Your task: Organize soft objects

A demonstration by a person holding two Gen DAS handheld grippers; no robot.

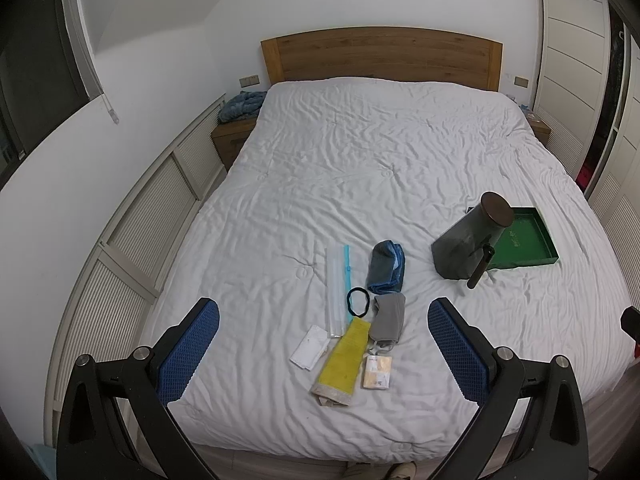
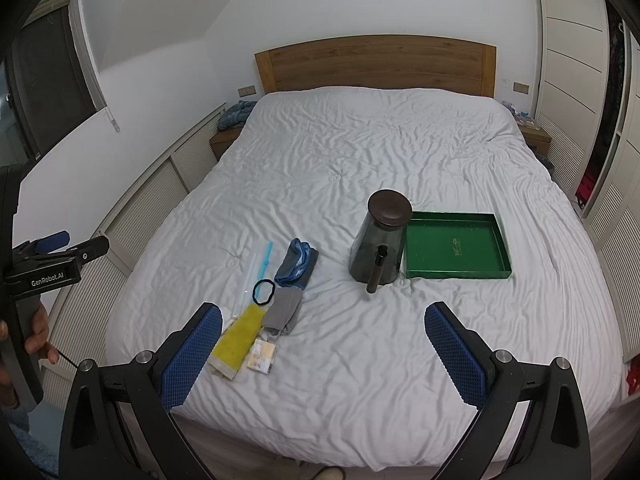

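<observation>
Small soft items lie in a cluster on the white bed: a blue-grey folded cloth, a grey cloth, a black hair band, a yellow cloth, a white cloth, a clear zip bag and a small tan packet. The same cluster shows in the right wrist view, with the blue-grey cloth and yellow cloth. My left gripper is open and empty above the cluster. My right gripper is open and empty above bare sheet, right of the cluster.
A dark jug with a brown lid stands beside an empty green tray on the bed's right side. A wooden headboard is at the far end. Nightstands flank the bed, and slatted wall panels run along the left.
</observation>
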